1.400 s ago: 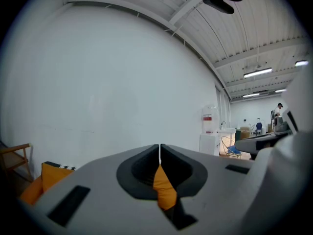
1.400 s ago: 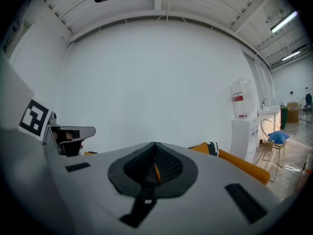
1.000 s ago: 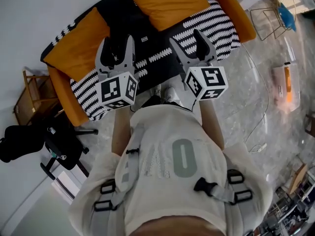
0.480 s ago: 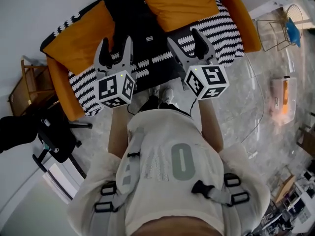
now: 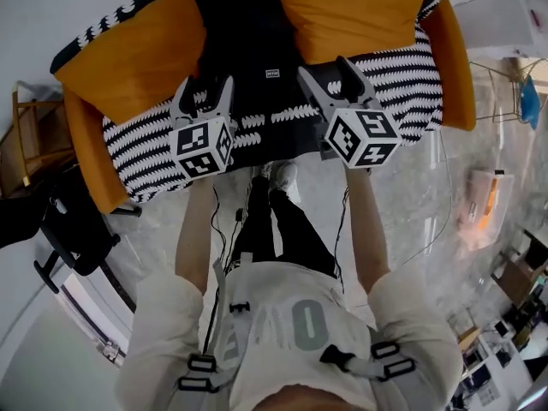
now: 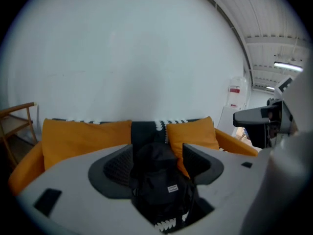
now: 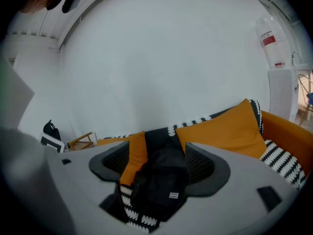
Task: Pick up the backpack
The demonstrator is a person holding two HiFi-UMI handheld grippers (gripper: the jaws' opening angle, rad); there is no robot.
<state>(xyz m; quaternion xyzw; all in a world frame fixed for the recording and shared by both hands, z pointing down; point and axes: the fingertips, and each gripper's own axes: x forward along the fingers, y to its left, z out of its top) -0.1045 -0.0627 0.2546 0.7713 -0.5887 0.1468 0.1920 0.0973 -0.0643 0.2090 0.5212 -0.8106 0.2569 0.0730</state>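
On the orange sofa (image 5: 81,144), in the head view, we find the black backpack (image 5: 253,54) propped against the backrest between two orange cushions (image 5: 137,45), with a black-and-white striped throw (image 5: 390,71) spread over the seat beneath it. The left tongs (image 5: 205,92) and the right tongs (image 5: 325,71) are held out side by side over the front of the seat, one to each side of the backpack's lower part. Both point toward the backpack and neither touches it. The person's shoes (image 5: 278,176) stand on the grey floor just short of the sofa's front edge. In the left gripper view, the left tongs (image 6: 157,153) are released and their jaws are opening. The backpack shows in the gap between them, but it sits farther off on the seat and the pads do not press on it. An orange cushion stands on either side of it, with a plain white wall (image 6: 127,58) behind. In the right gripper view, the right tongs (image 7: 156,155) are likewise released, their jaws standing wide apart. The backpack is framed in the gap, near but clear of both pads, its small white label facing us. The striped throw shows below it.
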